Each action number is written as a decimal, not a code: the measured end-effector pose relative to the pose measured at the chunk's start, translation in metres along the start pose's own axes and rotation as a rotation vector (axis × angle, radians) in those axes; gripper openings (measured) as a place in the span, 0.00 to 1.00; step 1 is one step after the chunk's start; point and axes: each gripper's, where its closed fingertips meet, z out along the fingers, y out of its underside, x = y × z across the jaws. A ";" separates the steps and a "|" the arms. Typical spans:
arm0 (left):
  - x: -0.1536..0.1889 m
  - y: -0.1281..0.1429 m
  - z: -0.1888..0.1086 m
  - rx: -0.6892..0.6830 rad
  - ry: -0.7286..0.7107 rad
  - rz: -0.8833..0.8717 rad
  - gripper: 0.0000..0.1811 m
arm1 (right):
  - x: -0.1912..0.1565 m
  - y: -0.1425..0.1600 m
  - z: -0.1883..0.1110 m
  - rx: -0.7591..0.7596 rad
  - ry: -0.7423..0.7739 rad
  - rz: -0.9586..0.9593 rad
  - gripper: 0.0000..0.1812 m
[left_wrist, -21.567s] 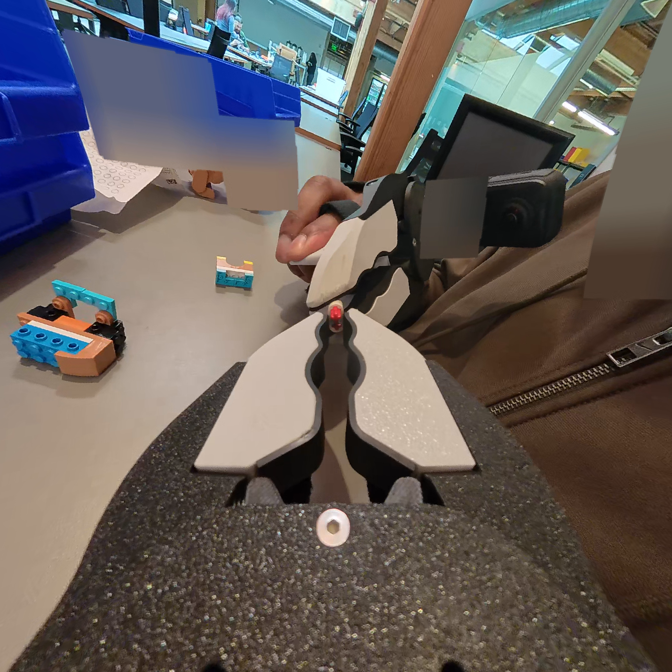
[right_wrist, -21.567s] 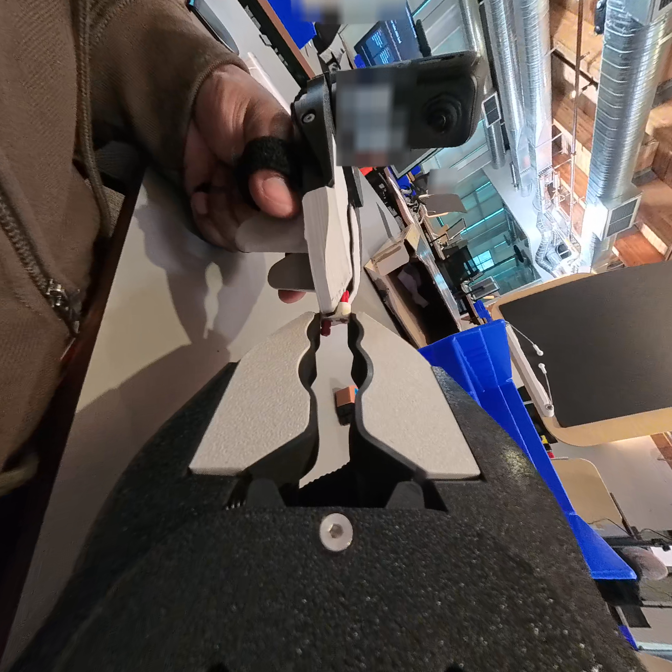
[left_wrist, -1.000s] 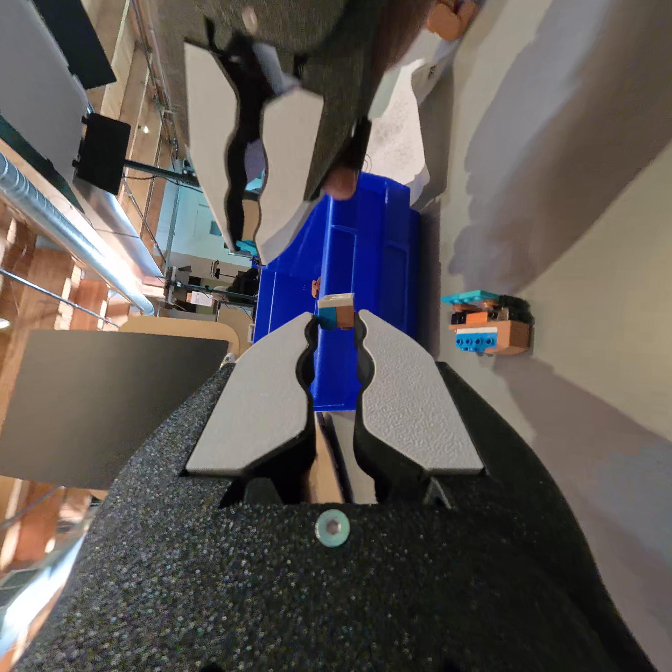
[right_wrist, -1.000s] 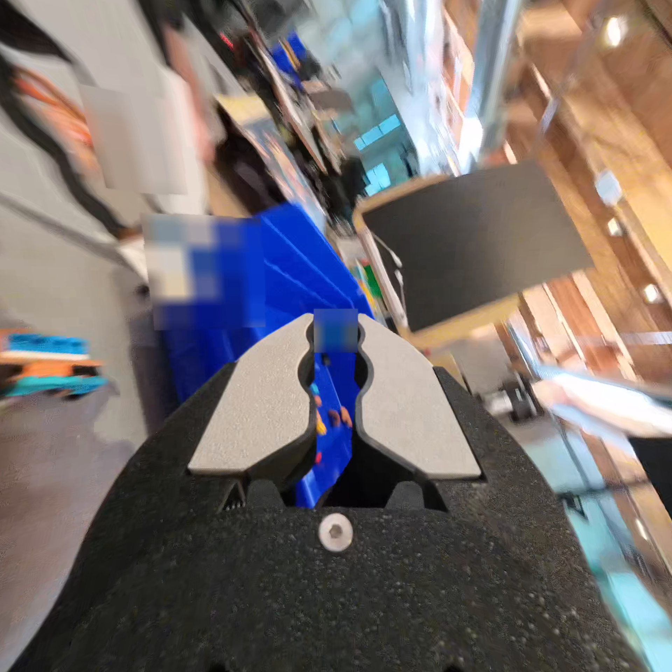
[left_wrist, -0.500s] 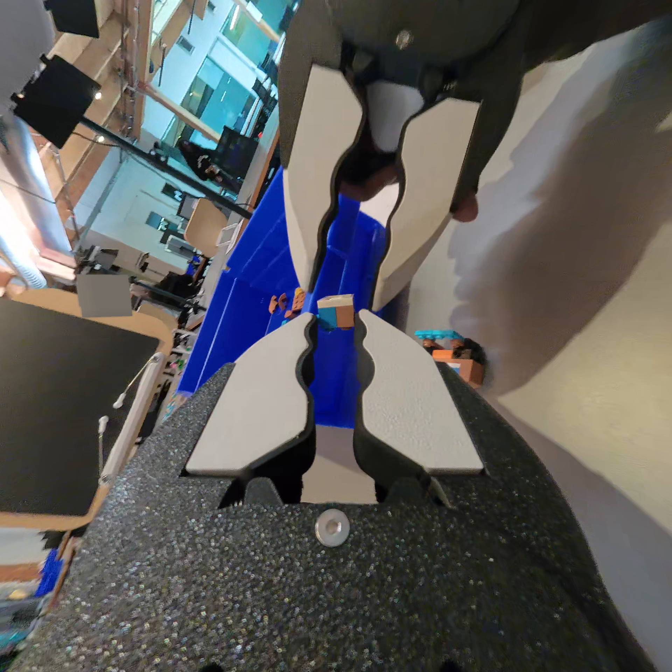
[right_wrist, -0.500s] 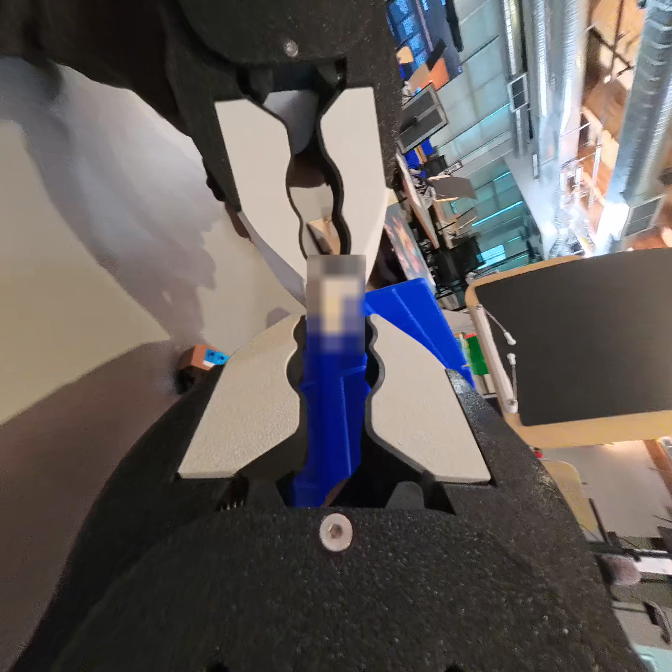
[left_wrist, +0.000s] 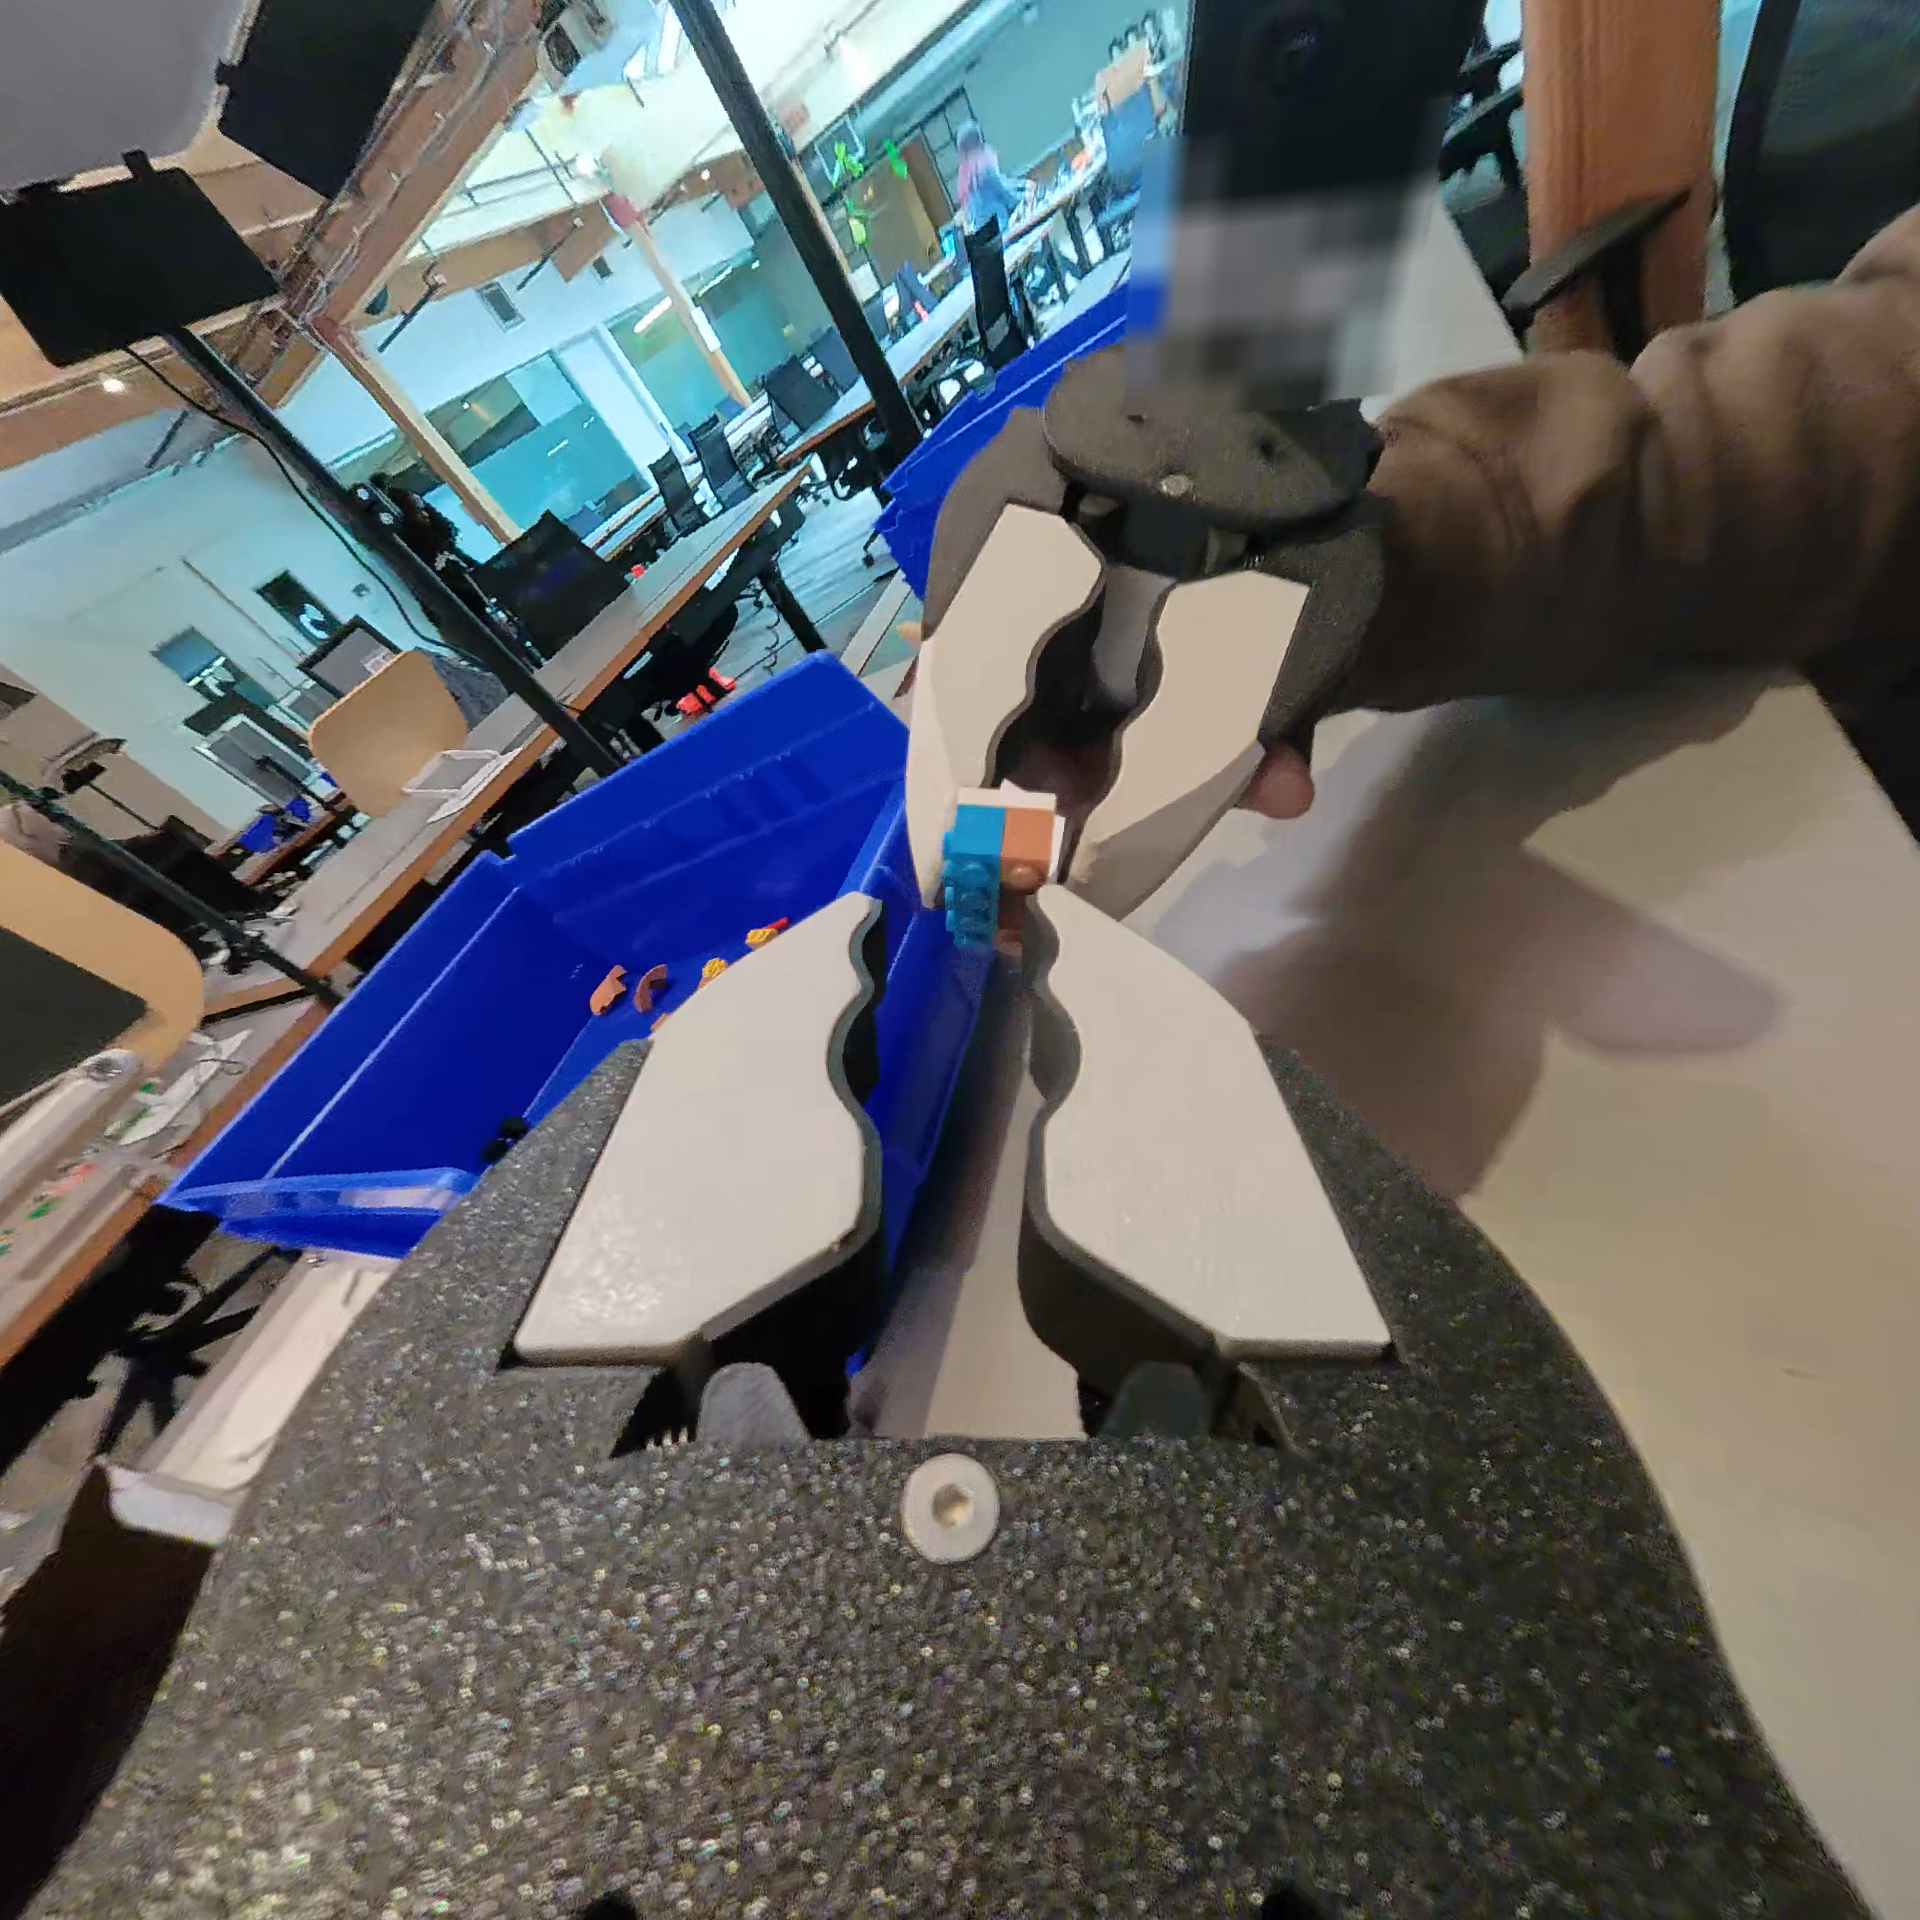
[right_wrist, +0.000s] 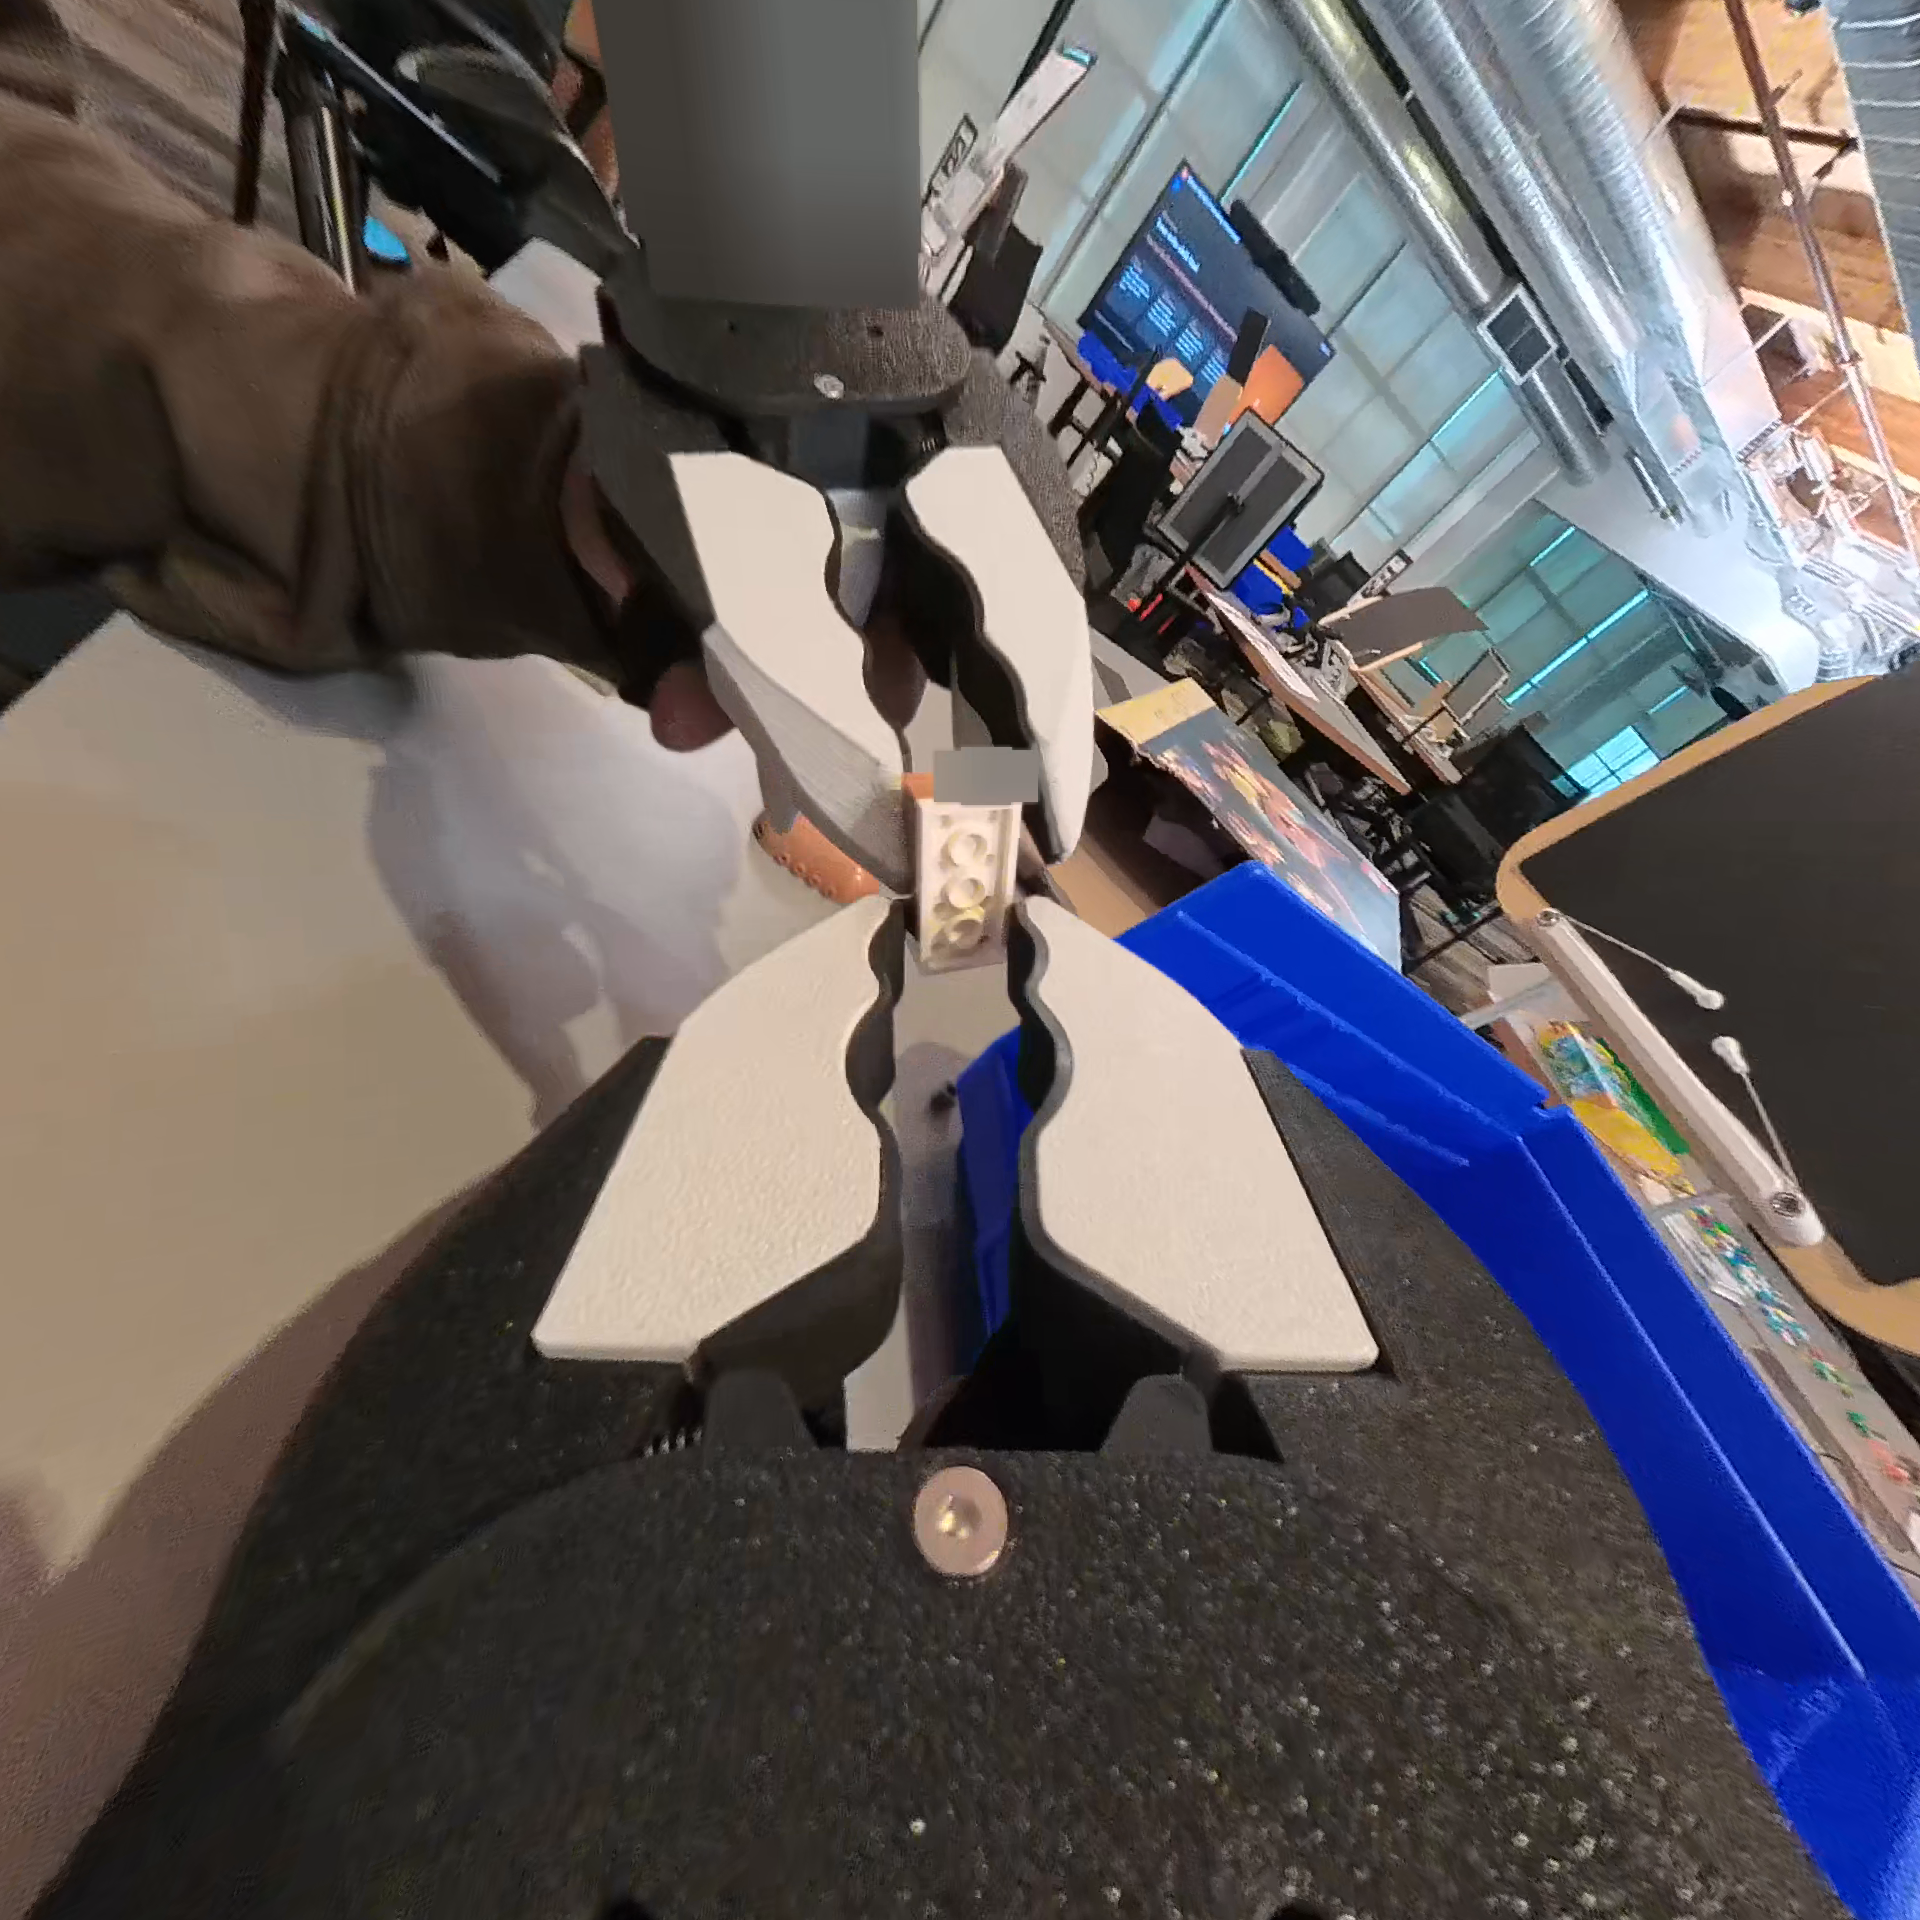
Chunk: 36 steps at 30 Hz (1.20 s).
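Left wrist view: the brick piece (left_wrist: 1003, 847), teal on the left, brown on the right and capped in white, is seen in the air between two sets of tips that meet nose to nose, just right of the blue bin (left_wrist: 468, 1039) and above the pale table (left_wrist: 1662, 1247). Half a second earlier the piece was pinched in the left gripper (left_wrist: 956, 914) alone, while the right gripper (left_wrist: 1003, 883) was held off beyond it with its jaws spread wider. The right gripper's tips are now brought down on either side of the piece and narrowed, so that the piece is flanked by both tools at once. The left jaws are drawn very slightly wider than before. Their right finger is seen against the brown side, but a sliver of blue bin shows between the left finger and the teal side, so it cannot be told whether the piece is gripped there or let go. The right jaws are judged to be clenched on the piece. That judgement rests on the right wrist view, where the piece's white underside, with its round sockets, is shown filling the gap between the near tips. Its colours are hidden there. Only the left wrist view shows the loose small pieces (left_wrist: 634, 987) lying in the bin and the right sleeve (left_wrist: 1621, 520). Only the right wrist view shows the left sleeve (right_wrist: 260, 447) and a lit screen (right_wrist: 1205, 301) far off.
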 end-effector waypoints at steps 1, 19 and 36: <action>0.001 -0.001 0.000 0.011 0.008 -0.014 0.13 | 0.000 -0.002 0.000 0.010 -0.001 0.010 0.10; 0.006 -0.007 0.000 0.091 0.116 -0.248 0.05 | -0.007 -0.007 0.003 0.110 -0.121 0.267 0.11; -0.014 0.024 0.006 0.011 0.059 -0.617 0.05 | 0.017 0.016 0.012 -0.319 0.360 -0.655 0.25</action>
